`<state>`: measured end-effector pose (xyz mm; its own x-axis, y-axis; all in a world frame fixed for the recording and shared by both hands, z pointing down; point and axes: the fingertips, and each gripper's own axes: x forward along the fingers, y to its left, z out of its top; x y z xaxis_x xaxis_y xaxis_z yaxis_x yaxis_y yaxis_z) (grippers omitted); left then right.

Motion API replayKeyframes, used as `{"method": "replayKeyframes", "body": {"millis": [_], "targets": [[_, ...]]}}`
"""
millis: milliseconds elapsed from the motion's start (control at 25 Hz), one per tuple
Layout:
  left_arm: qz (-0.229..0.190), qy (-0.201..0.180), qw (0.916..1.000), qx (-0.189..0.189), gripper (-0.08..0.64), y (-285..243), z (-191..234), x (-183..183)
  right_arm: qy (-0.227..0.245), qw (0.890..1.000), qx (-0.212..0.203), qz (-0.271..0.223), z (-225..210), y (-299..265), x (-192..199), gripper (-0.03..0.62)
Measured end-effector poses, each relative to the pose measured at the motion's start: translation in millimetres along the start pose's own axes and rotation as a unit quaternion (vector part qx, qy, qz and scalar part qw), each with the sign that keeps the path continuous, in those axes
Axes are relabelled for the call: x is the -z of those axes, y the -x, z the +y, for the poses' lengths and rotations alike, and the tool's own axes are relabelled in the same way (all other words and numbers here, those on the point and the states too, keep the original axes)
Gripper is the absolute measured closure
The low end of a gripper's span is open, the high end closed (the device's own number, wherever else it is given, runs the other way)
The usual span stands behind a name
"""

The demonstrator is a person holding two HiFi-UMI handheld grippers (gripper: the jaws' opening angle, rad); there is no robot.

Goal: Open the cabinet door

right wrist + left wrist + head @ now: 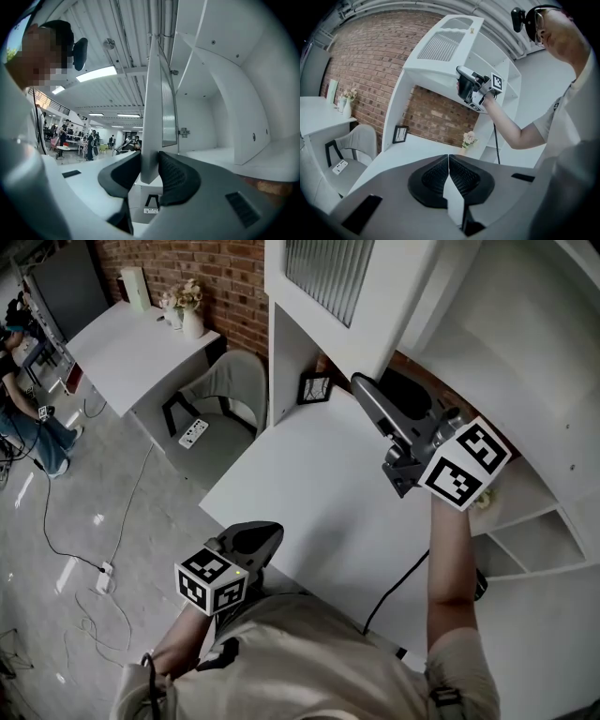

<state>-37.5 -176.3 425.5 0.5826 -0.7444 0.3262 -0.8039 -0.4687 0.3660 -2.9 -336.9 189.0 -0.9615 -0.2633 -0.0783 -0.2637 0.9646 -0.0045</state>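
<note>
White cabinet door (323, 277), with a slatted panel, hangs ajar above the far edge of the desk (309, 493). The right gripper (361, 385) pinches its free edge, 1 pad on each face. The left gripper (265, 532) sits low at the near side, jaws pressed together on nothing. 1 picture frame (315, 388) stands under the cabinet by the brick wall (211, 268). Open shelves (534, 521) rise on the right; 1 chair (220, 395) sits on the left.
</note>
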Motion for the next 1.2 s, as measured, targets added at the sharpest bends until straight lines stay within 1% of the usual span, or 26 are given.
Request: {"method": "replayKeyframes", "body": {"millis": [120, 280, 440, 640, 840, 1200], "targets": [[0.000, 0.006, 1.0000, 0.007, 0.541, -3.7, -0.9, 3.2, 0.000, 1.000, 0.004, 0.007, -0.6, -0.1, 3.1, 0.463], [-0.003, 0.002, 0.9999, 0.016, 0.543, -5.2, -4.6, 0.7, 0.002, 1.000, 0.005, 0.010, 0.3, -2.9, 2.1, 0.463], [0.002, -0.003, 0.9998, 0.019, 0.542, -2.1, -9.9, 5.8, -0.014, 1.000, 0.000, 0.008, 4.4, -3.1, 5.6, 0.463], [-0.004, 0.001, 0.9999, 0.010, 0.543, 6.3, -9.3, -0.8, -0.016, 1.000, -0.018, 0.009, 15.2, -9.8, 0.0, 0.453], [-0.006, 0.001, 1.0000, 0.002, 0.543, 12.3, -9.0, 4.3, -0.018, 0.999, -0.028, 0.006, 24.7, -12.6, 4.3, 0.445], [-0.017, 0.000, 0.9998, -0.006, 0.543, 17.4, -1.6, 1.0, -0.010, 0.999, -0.039, 0.003, 40.2, -24.2, 5.3, 0.436]]}}
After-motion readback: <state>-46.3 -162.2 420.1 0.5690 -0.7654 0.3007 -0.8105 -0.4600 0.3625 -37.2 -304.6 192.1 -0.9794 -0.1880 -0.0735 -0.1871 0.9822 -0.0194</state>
